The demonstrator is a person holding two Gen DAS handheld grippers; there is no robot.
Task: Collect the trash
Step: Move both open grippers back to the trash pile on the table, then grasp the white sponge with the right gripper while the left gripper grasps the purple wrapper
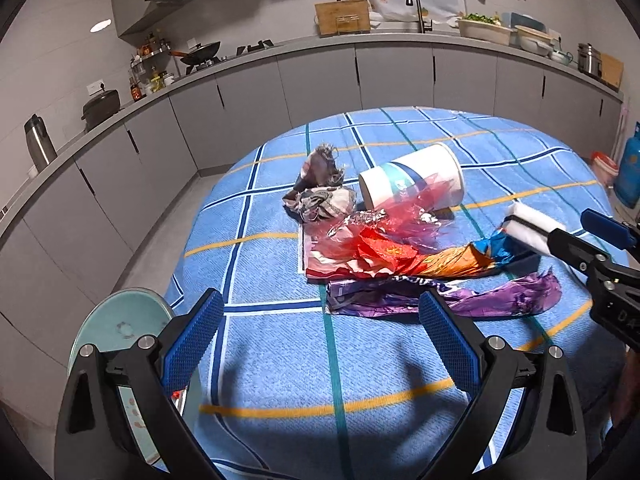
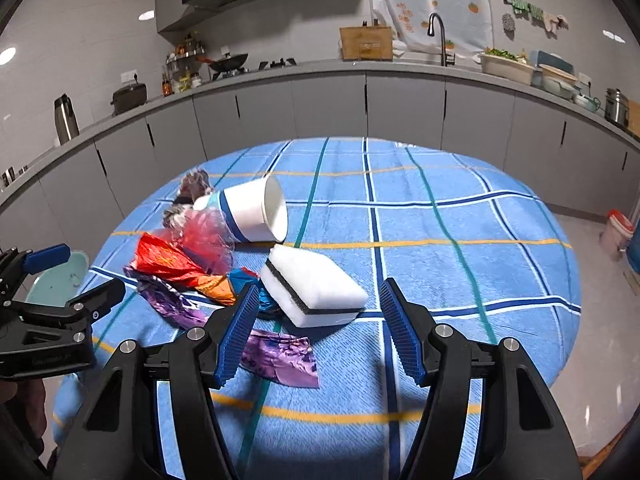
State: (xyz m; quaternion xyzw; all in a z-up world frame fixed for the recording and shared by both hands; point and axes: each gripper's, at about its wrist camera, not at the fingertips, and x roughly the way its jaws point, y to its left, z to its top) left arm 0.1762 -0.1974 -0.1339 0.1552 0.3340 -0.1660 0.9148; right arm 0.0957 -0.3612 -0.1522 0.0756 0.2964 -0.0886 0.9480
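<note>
A pile of trash lies on the blue checked tablecloth (image 1: 280, 360): a tipped white paper cup (image 1: 416, 184) (image 2: 256, 210), crumpled cloth scraps (image 1: 320, 188), pink cellophane (image 1: 384, 220), a red and orange wrapper (image 1: 400, 256) (image 2: 176, 264), a purple foil wrapper (image 1: 440, 296) (image 2: 280, 356) and a white sponge with a black layer (image 2: 316, 286) (image 1: 532, 228). My left gripper (image 1: 322, 312) is open and empty, just short of the purple wrapper. My right gripper (image 2: 316, 320) is open with its fingers either side of the sponge's near end.
A round pale green stool or bin lid (image 1: 120, 320) stands beside the table at the left. Grey kitchen cabinets (image 1: 320, 80) with a counter, wok, sink and bowls curve behind the table. A blue gas cylinder (image 1: 630, 172) and a small red-lidded bucket (image 2: 618, 232) stand on the floor at right.
</note>
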